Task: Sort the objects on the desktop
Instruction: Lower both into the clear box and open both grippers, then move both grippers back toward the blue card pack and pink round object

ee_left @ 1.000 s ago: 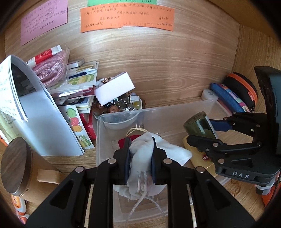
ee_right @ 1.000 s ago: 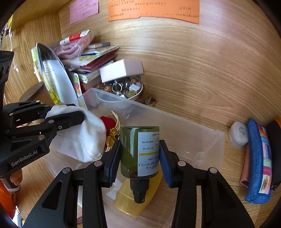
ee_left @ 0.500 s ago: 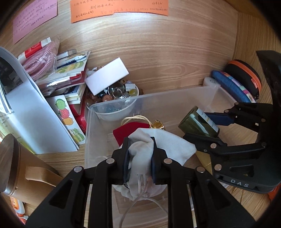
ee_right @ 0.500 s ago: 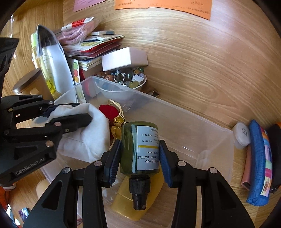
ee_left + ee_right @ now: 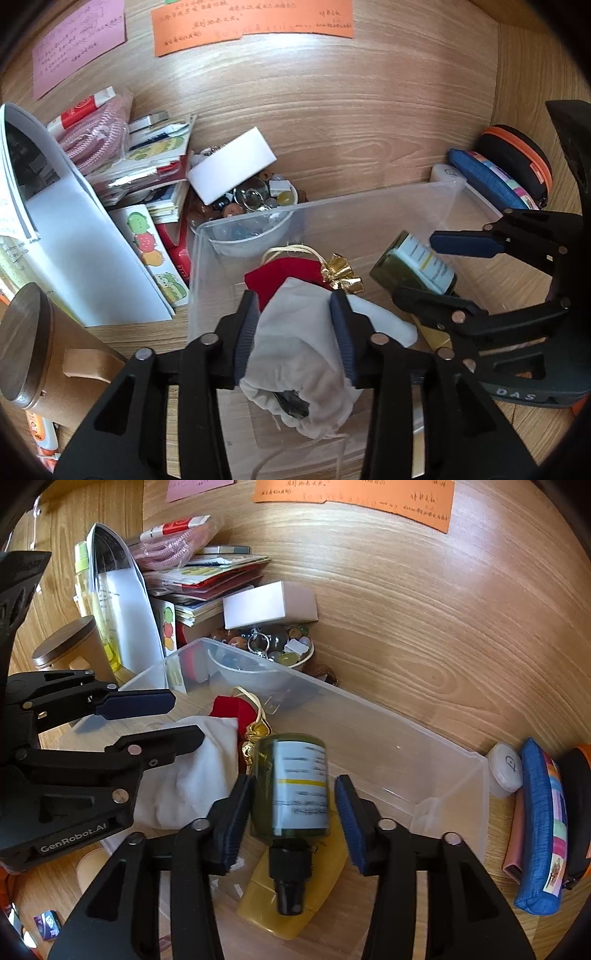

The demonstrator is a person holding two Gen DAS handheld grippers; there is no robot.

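The left gripper (image 5: 293,306) hangs over a clear bin (image 5: 369,199), its jaws having just been opening. A white pouch (image 5: 295,343) sits between the blue pads (image 5: 245,332); whether the pads still press on its sides cannot be told. The pouch's drawstring mouth faces the camera, and something dark shows inside.

The right gripper (image 5: 295,797) hovers beside it over the same bin, also with jaws that have just been opening. A green bottle (image 5: 291,786) lies between them, black cap toward the camera. It looks blurred, and a clear gap shows between the bottle and the right pad (image 5: 349,819), so the jaws no longer grip it.

Under the bottle lies a yellow bottle (image 5: 295,897) on the bin floor. Just past the pouch are a red pouch (image 5: 284,273) and a gold bow (image 5: 340,273), both inside the bin.

Beyond the bin's far wall stands a bowl of beads and rings (image 5: 258,206), with a white box (image 5: 232,170) resting on it. Left of the bowl is a stack of booklets and packets (image 5: 147,166), and a wooden-lidded jar (image 5: 29,347) stands near the left gripper. To the right of the bin lie a blue case (image 5: 539,823), a white round item (image 5: 506,771) and a black case with orange trim (image 5: 517,158). Orange (image 5: 255,18) and pink notes (image 5: 77,40) are stuck on the wooden back wall.
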